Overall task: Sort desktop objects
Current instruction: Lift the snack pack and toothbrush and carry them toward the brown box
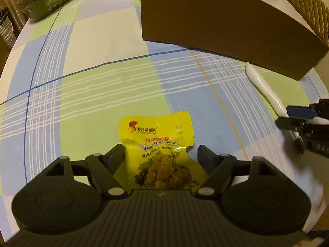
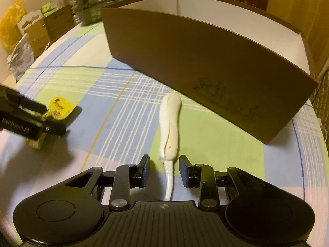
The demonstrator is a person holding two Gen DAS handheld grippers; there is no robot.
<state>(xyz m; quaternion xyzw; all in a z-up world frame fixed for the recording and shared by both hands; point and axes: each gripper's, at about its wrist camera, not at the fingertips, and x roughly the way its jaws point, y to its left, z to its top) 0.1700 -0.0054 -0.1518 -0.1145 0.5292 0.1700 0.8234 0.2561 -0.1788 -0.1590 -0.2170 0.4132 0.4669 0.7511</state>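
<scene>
On the checked bench [image 1: 107,47], seen from the left wrist, the left hand-held gripper [image 1: 159,156] has its fingers spread either side of a yellow snack packet [image 1: 158,144] that lies flat between them, neither finger clearly touching it. A brown cardboard box [image 1: 226,20] stands further back, with a white pen-shaped device [image 1: 265,88] lying just before it and the right hand-held gripper [image 1: 296,117] at its near end. From the right wrist, the right hand-held gripper [image 2: 164,170] is spread around the thin tail of the white device [image 2: 170,123], not touching. The box [image 2: 205,61] stands open-topped behind; the left hand-held gripper [image 2: 49,121] straddles the packet [image 2: 59,108] at far left.
</scene>
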